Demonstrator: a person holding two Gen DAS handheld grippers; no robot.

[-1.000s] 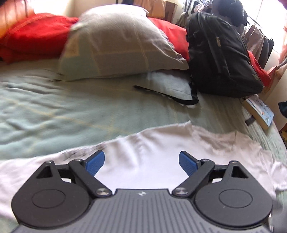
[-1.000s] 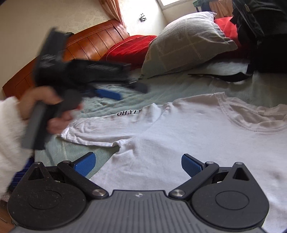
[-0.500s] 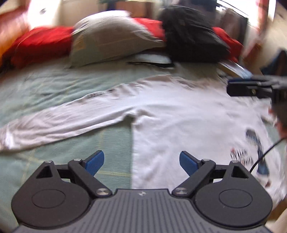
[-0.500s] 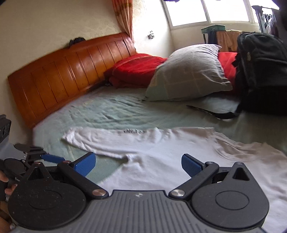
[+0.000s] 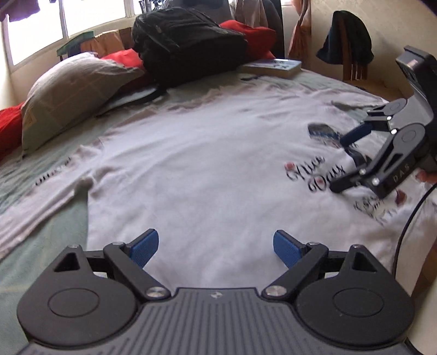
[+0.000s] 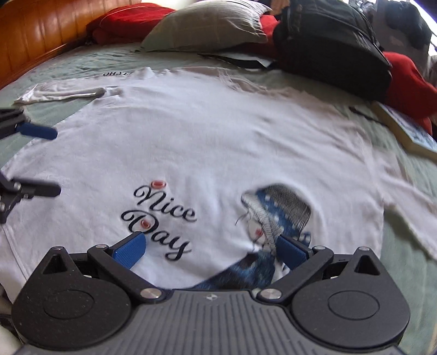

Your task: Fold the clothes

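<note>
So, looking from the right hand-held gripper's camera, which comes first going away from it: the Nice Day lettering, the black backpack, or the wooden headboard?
1. Nice Day lettering, just ahead, on the shirt.
2. Black backpack, far right.
3. Wooden headboard, far left corner.

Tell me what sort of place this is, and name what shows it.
Most likely a bedroom in a home. A white T-shirt lies spread on a bed with a green sheet, a wooden headboard stands behind, and a grey pillow sits at the head beside a black backpack.
</note>
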